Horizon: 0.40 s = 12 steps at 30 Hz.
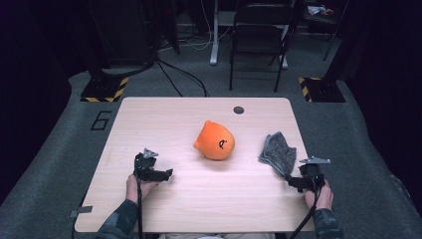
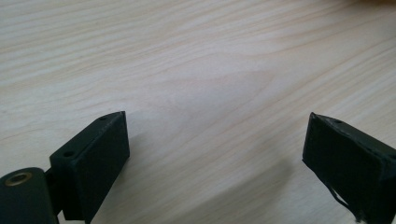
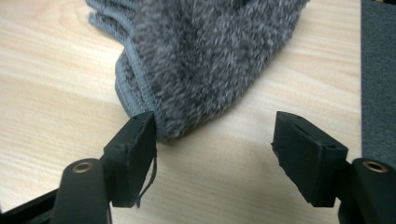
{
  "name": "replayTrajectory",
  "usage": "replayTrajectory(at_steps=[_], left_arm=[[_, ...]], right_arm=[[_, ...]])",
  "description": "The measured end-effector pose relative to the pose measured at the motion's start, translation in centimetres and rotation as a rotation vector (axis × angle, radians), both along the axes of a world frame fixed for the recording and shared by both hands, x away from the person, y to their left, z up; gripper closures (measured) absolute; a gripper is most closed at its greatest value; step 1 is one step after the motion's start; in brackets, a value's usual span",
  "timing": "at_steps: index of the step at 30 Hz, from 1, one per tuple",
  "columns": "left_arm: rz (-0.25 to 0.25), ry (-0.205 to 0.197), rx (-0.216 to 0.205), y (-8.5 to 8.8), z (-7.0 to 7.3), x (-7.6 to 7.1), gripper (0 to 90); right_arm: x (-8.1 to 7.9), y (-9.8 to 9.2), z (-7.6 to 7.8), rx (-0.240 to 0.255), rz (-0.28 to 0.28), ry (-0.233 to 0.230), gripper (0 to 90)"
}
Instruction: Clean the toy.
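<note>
A pale wooden tabletop point(image 1: 199, 189) is sitting on grey carpet in a dim room, and at its near edge a person's hands are resting on it, the left tool point(image 2: 215, 158) spreading its jaws wide over bare wood and the right tool point(image 3: 212, 149) gaping just as wide with its left jaw touching the near tip of a folded grey cloth point(image 3: 201, 60). Farther in, an orange plush point(image 1: 215, 141) is lying at mid-table, well apart from the cloth, and beyond the far edge a black chair point(image 1: 259, 35) is standing.

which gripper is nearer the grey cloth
Right. The right gripper sits open at the edge of the grey cloth; the left gripper is across the table, beyond the orange plush.
</note>
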<state>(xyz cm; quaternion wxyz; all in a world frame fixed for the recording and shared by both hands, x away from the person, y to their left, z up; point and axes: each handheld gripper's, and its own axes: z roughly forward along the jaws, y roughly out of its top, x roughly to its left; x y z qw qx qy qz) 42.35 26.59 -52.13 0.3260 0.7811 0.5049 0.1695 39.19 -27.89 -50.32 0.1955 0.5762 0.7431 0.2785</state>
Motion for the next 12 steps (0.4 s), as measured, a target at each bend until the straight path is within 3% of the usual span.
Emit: replayTrajectory(at_steps=[3, 6, 8, 10, 12], left_arm=[[-0.008, -0.01, 0.011, 0.1, -0.1, -0.1, 6.8], [-0.011, -0.014, 0.032, 0.1, -0.2, 0.0, 4.3], [-0.022, -0.044, 0.07, -0.1, -0.6, 0.0, 1.3], [-0.034, -0.085, 0.048, -0.1, -1.0, -0.1, 0.0], [-0.037, -0.082, 0.046, -0.1, -1.0, -0.1, 0.0]], right_arm=[[-0.1, 0.0, -0.7, -0.014, 0.016, 0.007, 28.9], [-0.1, 0.1, -1.0, -0.026, 0.05, -0.016, 28.3], [0.0, 0.3, -1.1, -0.01, 0.053, -0.014, 22.9], [0.0, 0.4, -1.6, -0.006, 0.071, -0.043, 13.6], [-0.3, 0.5, -2.0, -0.003, 0.089, -0.081, 13.4]])
